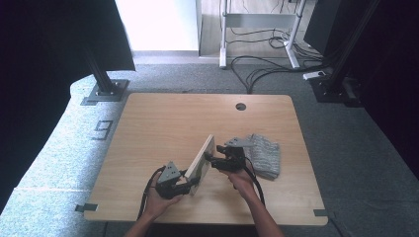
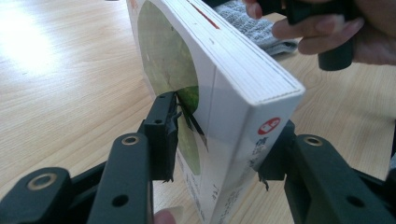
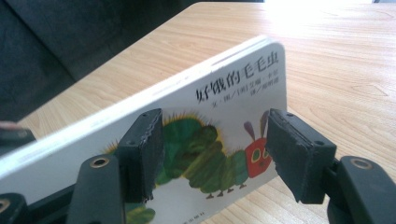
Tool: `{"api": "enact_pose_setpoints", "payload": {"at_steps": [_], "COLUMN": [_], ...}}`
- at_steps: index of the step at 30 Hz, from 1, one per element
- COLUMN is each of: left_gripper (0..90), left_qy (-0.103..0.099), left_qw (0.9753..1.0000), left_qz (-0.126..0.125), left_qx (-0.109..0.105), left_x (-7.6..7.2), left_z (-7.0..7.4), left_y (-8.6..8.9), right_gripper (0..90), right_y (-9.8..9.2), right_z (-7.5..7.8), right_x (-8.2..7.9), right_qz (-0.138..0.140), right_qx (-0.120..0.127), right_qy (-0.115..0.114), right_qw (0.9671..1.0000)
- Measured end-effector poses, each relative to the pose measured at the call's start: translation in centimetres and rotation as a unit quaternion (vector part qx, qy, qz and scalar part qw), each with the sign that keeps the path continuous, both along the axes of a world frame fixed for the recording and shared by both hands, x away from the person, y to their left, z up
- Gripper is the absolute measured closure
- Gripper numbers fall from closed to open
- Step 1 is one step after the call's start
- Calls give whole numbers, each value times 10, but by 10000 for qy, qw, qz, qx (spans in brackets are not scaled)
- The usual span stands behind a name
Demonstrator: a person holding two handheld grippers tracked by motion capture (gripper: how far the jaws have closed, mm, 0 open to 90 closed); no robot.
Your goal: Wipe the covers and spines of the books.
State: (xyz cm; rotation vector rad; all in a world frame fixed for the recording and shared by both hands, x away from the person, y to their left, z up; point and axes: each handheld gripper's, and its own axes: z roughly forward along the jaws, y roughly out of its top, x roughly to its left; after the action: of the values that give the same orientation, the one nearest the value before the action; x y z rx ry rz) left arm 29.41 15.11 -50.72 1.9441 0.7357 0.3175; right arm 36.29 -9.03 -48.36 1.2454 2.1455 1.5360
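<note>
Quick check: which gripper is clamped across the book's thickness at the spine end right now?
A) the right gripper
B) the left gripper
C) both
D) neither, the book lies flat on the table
B: the left gripper has its jaws pressed on both covers of the book, while the right gripper faces the front cover with its jaws apart.

White board book [image 1: 201, 159], closed, standing on edge

The high view looks down on the table [image 1: 148, 123]; both gripper views face the book [image 2: 219, 93] close up.
</note>
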Motion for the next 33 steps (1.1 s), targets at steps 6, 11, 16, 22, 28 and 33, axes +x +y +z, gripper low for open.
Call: {"api": "enact_pose_setpoints", "payload": {"at_steps": [6,11,16,22,28,33], "left_gripper": [570,570,570,567,567,574], "left_qy": [21,27,25,-9,-11,-52], "left_qw": [10000,10000,10000,10000,10000,10000], "left_qz": [20,21,18,15,4,30], "left_qx": [12,-2,13,32,37,59], "left_x": [0,-1,-2,-3,-4,-5], "left_z": [0,0,-1,-1,-1,-2], "left_y": [0,0,-2,-4,-6,-7], "right_gripper": [362,362,362,357,357,350], "right_y": [2,3,3,2,0,-4], "right_z": [6,9,13,17,18,18], "right_x": [-1,-2,-4,-5,-8,-10], "right_qz": [-3,33,27,-1,-35,-84], "right_qx": [43,126,93,116,123,213], "right_qy": [50,108,71,60,72,93], "right_qw": [10000,9999,9999,9999,9999,9997]}}
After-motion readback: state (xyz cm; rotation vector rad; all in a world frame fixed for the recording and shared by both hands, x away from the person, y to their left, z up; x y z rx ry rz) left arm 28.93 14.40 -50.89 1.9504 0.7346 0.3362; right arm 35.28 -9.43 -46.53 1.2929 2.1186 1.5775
